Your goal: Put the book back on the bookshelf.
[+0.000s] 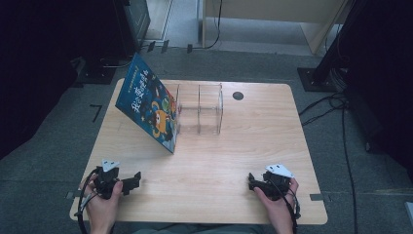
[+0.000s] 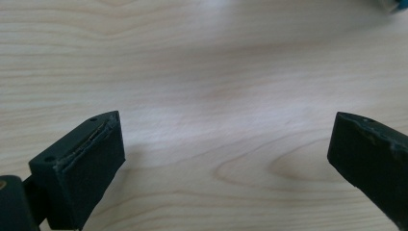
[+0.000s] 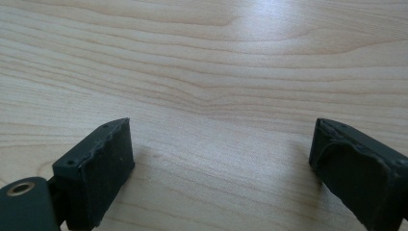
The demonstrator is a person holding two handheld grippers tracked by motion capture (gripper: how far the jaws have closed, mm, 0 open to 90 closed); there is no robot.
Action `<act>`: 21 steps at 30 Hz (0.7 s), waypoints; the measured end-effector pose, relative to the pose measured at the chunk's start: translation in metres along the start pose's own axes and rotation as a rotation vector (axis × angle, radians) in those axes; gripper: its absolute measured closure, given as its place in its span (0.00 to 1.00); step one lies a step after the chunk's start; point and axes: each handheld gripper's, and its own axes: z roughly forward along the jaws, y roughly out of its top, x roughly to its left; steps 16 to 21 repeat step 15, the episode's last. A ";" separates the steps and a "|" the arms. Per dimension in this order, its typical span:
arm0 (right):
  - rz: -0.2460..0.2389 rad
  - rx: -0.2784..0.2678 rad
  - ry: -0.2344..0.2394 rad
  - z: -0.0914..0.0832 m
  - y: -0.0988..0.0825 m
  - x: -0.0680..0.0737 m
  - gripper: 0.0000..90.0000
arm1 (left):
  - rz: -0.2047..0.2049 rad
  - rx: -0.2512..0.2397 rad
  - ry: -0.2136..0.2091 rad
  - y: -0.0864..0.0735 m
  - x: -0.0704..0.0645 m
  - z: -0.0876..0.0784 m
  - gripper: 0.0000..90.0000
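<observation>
While both rest low on the counter (image 1: 209, 161), the left hand-held gripper (image 1: 131, 182) at seven o'clock and the right hand-held gripper (image 1: 253, 181) at five o'clock stand released, jaws wide over bare wood. At eleven o'clock, the blue book (image 1: 148, 105) leans tilted against the clear divider rack (image 1: 204, 109).

Picture book (image 1: 148, 105): blue cover with cartoon figures and white title lettering. Standing tilted on its lower edge on the table's far-left part, its right edge leaning against the clear acrylic rack (image 1: 200, 109), which stands upright, 2 compartments, both empty.
</observation>
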 end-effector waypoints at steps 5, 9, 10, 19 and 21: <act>-0.003 -0.001 0.000 0.000 0.000 0.000 0.08 | 0.007 -0.033 0.002 -0.009 -0.005 0.005 0.00; -0.003 -0.001 0.000 0.000 0.000 0.000 0.08 | 0.017 -0.051 -0.008 -0.011 -0.005 0.005 0.00; -0.003 -0.001 0.000 0.000 0.000 0.000 0.08 | 0.017 -0.052 -0.010 -0.010 -0.005 0.006 0.00; -0.003 -0.001 0.000 0.000 0.000 0.000 0.08 | 0.048 -0.038 0.006 -0.009 -0.007 0.007 0.00; -0.003 -0.001 0.000 0.000 0.000 0.000 0.08 | 0.048 -0.038 0.006 -0.009 -0.007 0.007 0.00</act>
